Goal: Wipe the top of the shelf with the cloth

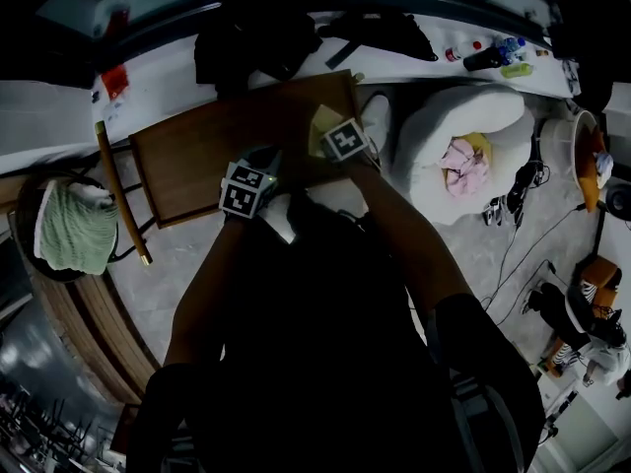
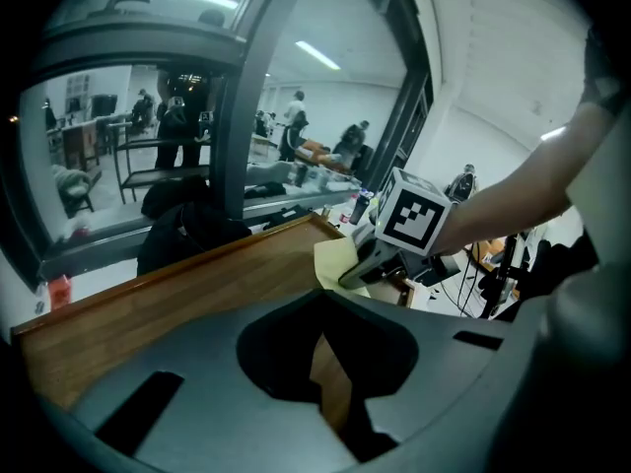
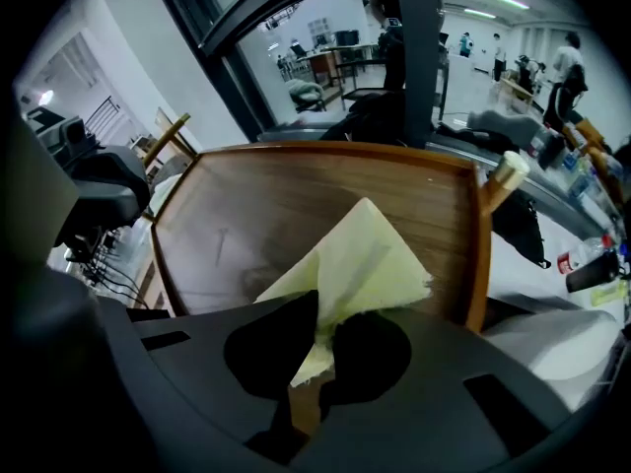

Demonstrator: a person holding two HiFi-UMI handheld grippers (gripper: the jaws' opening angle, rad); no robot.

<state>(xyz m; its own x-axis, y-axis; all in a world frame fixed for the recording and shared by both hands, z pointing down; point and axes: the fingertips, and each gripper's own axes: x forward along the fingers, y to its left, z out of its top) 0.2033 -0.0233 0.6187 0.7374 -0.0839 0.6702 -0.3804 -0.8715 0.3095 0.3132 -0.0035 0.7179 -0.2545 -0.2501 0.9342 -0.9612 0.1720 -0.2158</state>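
The shelf top (image 1: 212, 151) is a brown wooden board with a raised rim. My right gripper (image 3: 320, 328) is shut on a pale yellow cloth (image 3: 360, 254), which fans out flat on the wood near the board's right rim (image 3: 478, 235). In the head view the cloth (image 1: 323, 124) lies at the board's near right corner, ahead of the right gripper (image 1: 333, 131). My left gripper (image 2: 320, 348) is shut with nothing in it and hovers over the near part of the board (image 2: 187, 294). From the left gripper view, the right gripper (image 2: 380, 254) sits on the cloth (image 2: 333, 262).
A round chair with a green towel (image 1: 69, 227) stands left of the shelf, with a wooden pole (image 1: 120, 195) between them. A white cushion (image 1: 483, 116) holding pink fabric lies to the right. A dark jacket (image 1: 251, 42) and bottles (image 1: 493, 55) rest on the window ledge behind.
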